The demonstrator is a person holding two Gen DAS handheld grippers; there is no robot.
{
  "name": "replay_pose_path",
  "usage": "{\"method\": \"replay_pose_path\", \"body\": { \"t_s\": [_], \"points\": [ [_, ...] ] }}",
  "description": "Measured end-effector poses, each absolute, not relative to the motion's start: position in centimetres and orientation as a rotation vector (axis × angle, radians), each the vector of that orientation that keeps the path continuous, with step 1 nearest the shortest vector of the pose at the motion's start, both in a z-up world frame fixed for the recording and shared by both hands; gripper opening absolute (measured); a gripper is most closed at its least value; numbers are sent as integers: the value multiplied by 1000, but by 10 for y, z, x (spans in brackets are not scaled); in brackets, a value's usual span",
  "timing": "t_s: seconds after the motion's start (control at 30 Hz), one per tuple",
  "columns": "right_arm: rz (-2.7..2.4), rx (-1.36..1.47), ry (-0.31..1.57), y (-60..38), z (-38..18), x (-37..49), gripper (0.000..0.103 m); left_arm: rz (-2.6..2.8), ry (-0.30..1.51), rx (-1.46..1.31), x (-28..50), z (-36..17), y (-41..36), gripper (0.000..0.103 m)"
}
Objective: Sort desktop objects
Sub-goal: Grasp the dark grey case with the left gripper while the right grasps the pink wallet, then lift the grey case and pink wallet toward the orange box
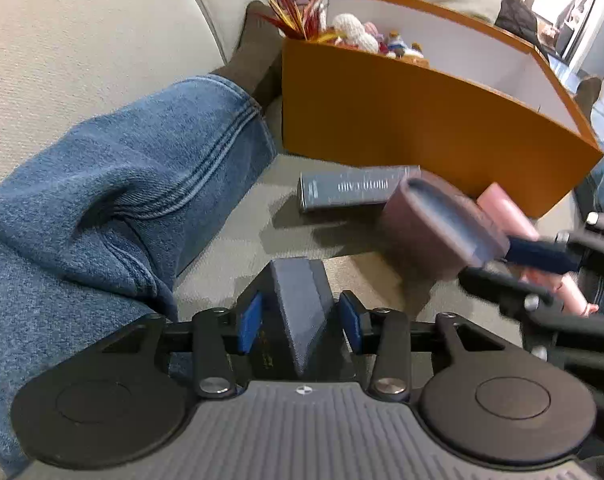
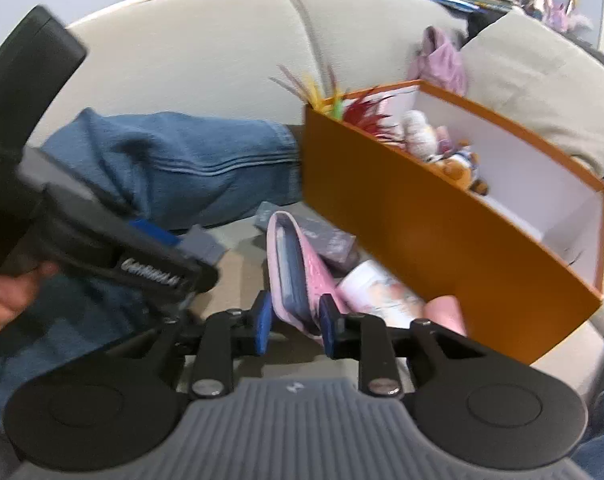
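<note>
Left wrist view: left tongs (image 1: 300,322) pinch a grey wedge (image 1: 300,312) at lower centre. Right tongs (image 2: 295,326) pinch a pink case (image 2: 298,272), before the orange box (image 2: 441,240) at right.

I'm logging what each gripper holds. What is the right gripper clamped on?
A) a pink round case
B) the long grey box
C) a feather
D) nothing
A: the right gripper has both blue pads pressed on the pink round case, raised beside the orange box.
</note>
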State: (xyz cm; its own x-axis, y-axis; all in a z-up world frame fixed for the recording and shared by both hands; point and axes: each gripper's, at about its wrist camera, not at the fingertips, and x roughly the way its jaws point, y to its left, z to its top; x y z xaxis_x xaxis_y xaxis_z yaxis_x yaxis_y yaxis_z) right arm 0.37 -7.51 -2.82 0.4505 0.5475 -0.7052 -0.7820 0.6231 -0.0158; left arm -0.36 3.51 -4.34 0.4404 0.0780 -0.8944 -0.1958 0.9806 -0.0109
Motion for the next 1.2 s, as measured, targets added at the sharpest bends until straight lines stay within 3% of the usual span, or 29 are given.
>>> {"method": "replay_pose_path", "body": {
  "t_s": [0.33,0.63,0.9,1.2],
  "points": [
    [824,-377,754,-67,-42,20,28,116,1117,-154,-5,-49,40,58],
    [797,-261,831,-81,-36,45,27,74,1090,-189,-9,-48,50,57],
    [843,-294,817,-75,-22,52,30,42,1091,-169,-10,-34,56,44],
    [855,-358,815,-65,-18,56,30,87,1140,24,-9,-33,47,42]
  ]
}}
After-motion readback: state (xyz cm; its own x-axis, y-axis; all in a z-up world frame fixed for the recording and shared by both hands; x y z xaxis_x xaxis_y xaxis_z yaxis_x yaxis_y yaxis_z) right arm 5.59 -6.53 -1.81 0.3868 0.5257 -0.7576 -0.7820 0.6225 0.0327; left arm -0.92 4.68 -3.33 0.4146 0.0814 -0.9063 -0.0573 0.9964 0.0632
